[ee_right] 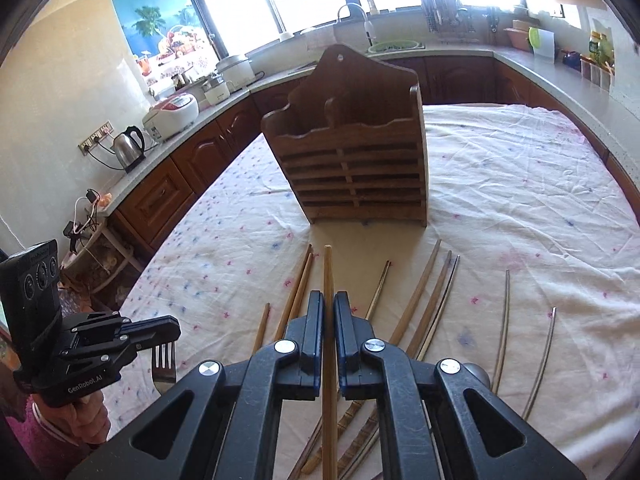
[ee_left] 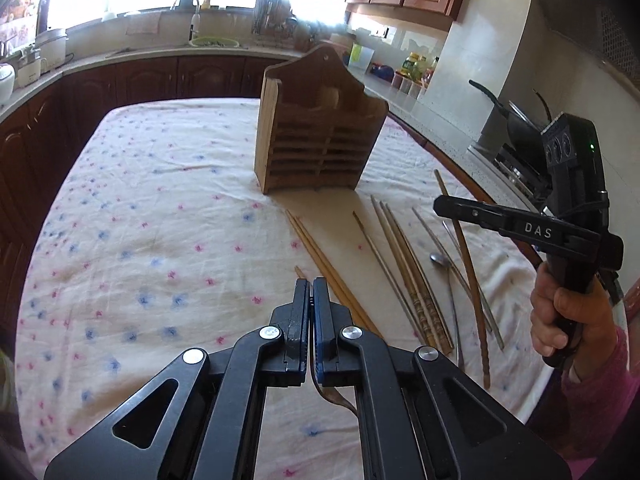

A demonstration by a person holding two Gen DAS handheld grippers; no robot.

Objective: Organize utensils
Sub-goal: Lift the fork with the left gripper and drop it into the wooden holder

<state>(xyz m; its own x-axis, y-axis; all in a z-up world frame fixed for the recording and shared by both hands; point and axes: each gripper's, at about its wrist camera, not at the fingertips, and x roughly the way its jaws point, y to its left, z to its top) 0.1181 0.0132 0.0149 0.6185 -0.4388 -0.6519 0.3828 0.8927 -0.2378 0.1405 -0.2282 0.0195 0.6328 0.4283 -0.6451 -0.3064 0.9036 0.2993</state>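
Pointing obliquely down at table: L tongs (ee_left: pixel 311 286) pinching fork (ee_right: pixel 163 364), R tongs (ee_right: pixel 329 300) pinching wooden chopstick (ee_right: pixel 329 268).

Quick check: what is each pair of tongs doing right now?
Left tongs: closed on a fork.
Right tongs: closed on a wooden chopstick.

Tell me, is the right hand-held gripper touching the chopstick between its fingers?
Touching. In the right wrist view the right hand-held gripper is shut on the wooden chopstick; both pads press its sides, with no gap showing.
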